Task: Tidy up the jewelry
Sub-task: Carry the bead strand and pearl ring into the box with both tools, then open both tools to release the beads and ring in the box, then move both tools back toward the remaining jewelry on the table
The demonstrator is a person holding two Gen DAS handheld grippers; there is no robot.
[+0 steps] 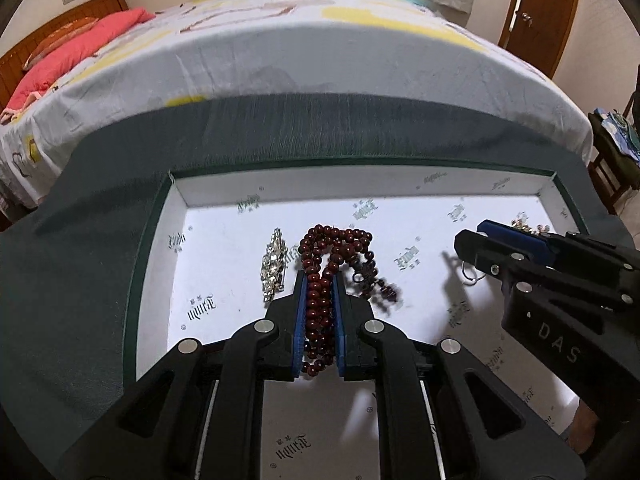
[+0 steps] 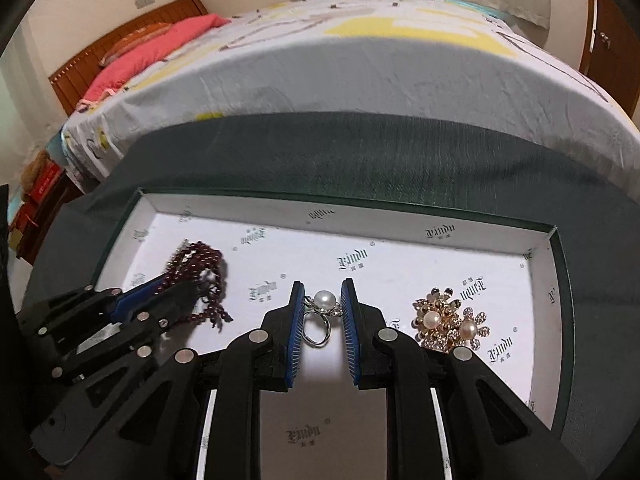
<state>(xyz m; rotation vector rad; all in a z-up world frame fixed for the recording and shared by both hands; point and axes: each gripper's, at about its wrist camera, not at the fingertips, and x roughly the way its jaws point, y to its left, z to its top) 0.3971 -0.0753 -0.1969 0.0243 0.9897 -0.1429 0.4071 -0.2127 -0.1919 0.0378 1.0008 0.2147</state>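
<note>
A white-lined tray with a dark green rim lies on a dark cloth. My left gripper is shut on a dark red bead bracelet, whose far end rests bunched on the tray floor. A silver rhinestone brooch lies just left of it. My right gripper is closed around a silver pearl ring, touching its setting at the tips. Two gold pearl flower brooches lie to its right. In the right wrist view the left gripper and the beads show at left.
The dark cloth covers the surface under the tray. Behind it stands a bed with a pale patterned sheet and a pink pillow. A wooden door is at the far right.
</note>
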